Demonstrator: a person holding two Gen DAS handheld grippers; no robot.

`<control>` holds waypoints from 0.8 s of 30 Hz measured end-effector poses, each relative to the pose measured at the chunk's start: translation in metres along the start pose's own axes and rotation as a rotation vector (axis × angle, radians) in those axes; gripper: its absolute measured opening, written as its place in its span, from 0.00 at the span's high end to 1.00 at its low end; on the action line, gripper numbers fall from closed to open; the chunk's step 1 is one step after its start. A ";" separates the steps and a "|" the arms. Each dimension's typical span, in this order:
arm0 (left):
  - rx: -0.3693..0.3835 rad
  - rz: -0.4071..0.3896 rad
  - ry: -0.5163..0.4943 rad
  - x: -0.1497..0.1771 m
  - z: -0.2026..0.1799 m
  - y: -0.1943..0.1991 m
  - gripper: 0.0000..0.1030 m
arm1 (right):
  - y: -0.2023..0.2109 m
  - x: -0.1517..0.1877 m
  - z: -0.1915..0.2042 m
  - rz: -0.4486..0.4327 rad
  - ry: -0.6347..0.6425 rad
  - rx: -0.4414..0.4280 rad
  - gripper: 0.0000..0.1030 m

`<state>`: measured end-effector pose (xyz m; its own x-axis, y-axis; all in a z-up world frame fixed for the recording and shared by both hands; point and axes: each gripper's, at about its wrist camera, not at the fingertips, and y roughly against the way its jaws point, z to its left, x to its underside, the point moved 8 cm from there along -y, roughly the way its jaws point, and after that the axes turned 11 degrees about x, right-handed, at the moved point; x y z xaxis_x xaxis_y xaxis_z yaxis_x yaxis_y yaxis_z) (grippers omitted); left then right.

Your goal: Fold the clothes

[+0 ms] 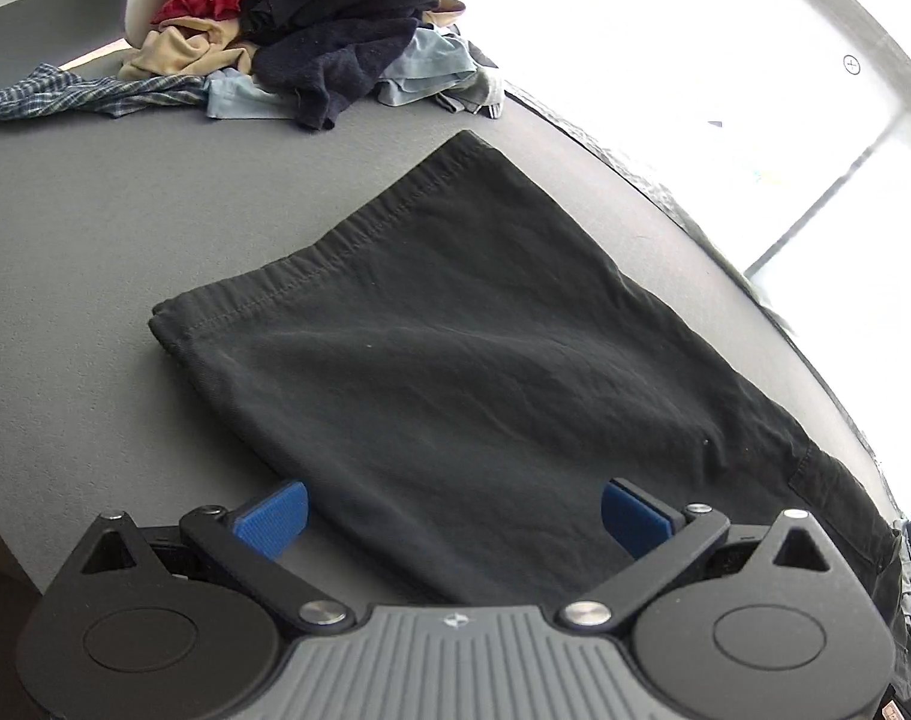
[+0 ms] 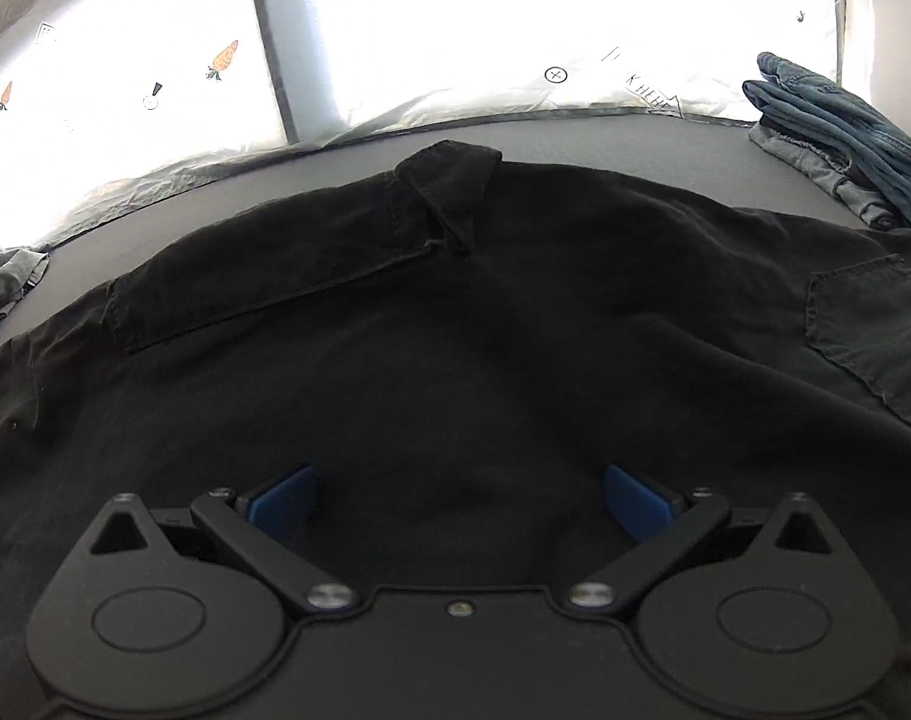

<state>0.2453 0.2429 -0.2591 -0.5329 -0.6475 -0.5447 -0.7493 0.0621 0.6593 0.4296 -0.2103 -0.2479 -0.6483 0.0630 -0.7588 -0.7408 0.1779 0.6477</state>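
A black garment [image 1: 455, 330] (shorts or trousers, by the patch pocket and flap) is spread flat on the grey surface [image 1: 95, 240], and it is already part folded, to judge by the doubled hem at its far left corner. In the left wrist view, its long axis is seen to run from the hemmed end at the far left toward the pocketed end at the near right, and the left gripper [image 1: 452, 516] is held just above its near edge with the fingers spread wide and nothing between them. In the right wrist view, the right gripper [image 2: 461, 501] is poised over the middle of the same cloth, its fingers likewise spread to their widest and empty, the cloth lying below them rather than being pinched. The flap [image 2: 443, 192] lies straight ahead on the far side, the patch pocket [image 2: 875, 330] to the right. Neither gripper is clearly the nearer; each is placed at its own part of the near edge, so the coming fold is judged to be taken from near to far. A pile of unfolded clothes [image 1: 311, 18] waits at the far left, and a folded denim stack [image 2: 839, 120] rests at the far right.
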 end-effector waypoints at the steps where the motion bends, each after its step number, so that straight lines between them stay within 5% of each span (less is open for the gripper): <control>1: -0.009 -0.004 -0.009 -0.004 0.008 0.004 0.00 | 0.002 0.003 0.003 -0.043 0.008 0.019 0.00; 10: -0.116 -0.097 0.089 -0.026 0.070 0.007 0.00 | 0.004 0.004 0.001 -0.059 0.004 0.018 0.00; 14: -0.186 -0.123 0.050 -0.033 0.073 -0.008 0.08 | 0.003 0.003 0.001 -0.058 0.004 0.018 0.00; 17: -0.226 -0.122 -0.006 -0.038 0.064 -0.016 0.37 | 0.002 0.003 0.001 -0.058 0.004 0.018 0.00; 20: -0.200 -0.121 -0.016 -0.044 0.055 -0.021 0.92 | 0.001 0.003 0.001 -0.056 0.004 0.017 0.00; 24: -0.113 -0.160 -0.086 -0.063 0.016 -0.015 0.93 | -0.001 0.000 0.000 -0.025 0.022 0.001 0.00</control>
<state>0.2840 0.2952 -0.2430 -0.4458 -0.5748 -0.6862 -0.7809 -0.1249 0.6120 0.4300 -0.2101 -0.2487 -0.6331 0.0373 -0.7732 -0.7568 0.1803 0.6283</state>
